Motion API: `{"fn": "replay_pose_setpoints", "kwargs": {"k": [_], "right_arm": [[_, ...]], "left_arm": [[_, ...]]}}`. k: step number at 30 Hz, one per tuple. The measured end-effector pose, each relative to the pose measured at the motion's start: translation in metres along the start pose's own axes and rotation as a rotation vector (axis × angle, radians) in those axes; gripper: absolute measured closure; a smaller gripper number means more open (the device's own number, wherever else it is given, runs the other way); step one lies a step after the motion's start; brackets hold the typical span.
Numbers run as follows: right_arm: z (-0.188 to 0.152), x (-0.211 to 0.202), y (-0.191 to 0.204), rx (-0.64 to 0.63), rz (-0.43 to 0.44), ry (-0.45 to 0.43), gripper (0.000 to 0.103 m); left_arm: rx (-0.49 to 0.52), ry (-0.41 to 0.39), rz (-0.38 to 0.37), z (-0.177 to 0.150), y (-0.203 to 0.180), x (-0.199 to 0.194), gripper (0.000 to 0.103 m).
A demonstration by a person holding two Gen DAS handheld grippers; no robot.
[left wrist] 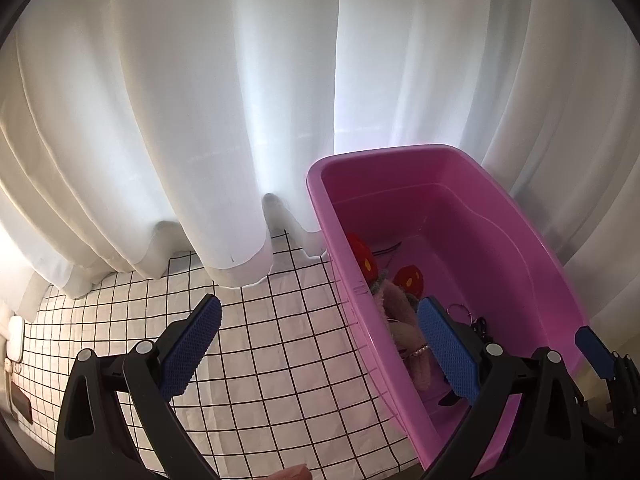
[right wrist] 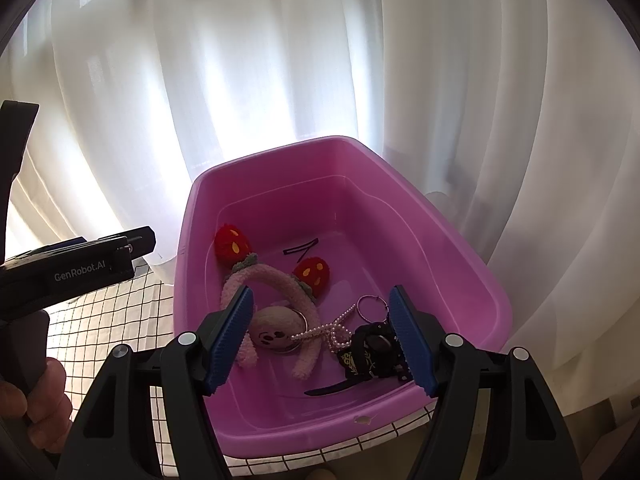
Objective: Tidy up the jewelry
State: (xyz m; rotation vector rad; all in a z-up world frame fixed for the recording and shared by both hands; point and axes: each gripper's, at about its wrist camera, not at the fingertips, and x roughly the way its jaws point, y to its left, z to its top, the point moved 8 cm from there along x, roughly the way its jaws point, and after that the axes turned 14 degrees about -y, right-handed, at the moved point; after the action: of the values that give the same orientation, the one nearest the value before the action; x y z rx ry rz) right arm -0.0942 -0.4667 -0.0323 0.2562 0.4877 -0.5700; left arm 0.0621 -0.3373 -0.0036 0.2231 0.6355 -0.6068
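A pink plastic tub (right wrist: 400,188) stands on a white grid-patterned cloth (left wrist: 272,352). Inside lie a fluffy pink headband (right wrist: 280,280) with two red strawberries (right wrist: 232,246), a round beige plush face (right wrist: 272,330), a pearl string (right wrist: 320,332), a thin metal hoop (right wrist: 372,307) and a black strap-like piece (right wrist: 372,352). My right gripper (right wrist: 320,294) hovers open above these items with nothing between its pads. My left gripper (left wrist: 320,306) is open too and straddles the tub's left wall (left wrist: 352,292), one finger over the cloth and one over the tub.
White curtains (left wrist: 240,120) hang close behind the tub and touch the cloth. A small white device (left wrist: 16,338) and a dark flat object (left wrist: 22,404) sit at the cloth's far left edge. A person's hand (right wrist: 36,400) holds the left gripper's handle.
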Motion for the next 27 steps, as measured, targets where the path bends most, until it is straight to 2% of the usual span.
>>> {"fn": "replay_pose_setpoints", "kwargs": {"k": [27], "right_arm": [[0.0017,-0.0022,0.001,-0.006,0.003,-0.005,0.036]], "left_arm": [[-0.008,-0.007,0.004,-0.0002,0.0002,-0.0046,0.006]]}}
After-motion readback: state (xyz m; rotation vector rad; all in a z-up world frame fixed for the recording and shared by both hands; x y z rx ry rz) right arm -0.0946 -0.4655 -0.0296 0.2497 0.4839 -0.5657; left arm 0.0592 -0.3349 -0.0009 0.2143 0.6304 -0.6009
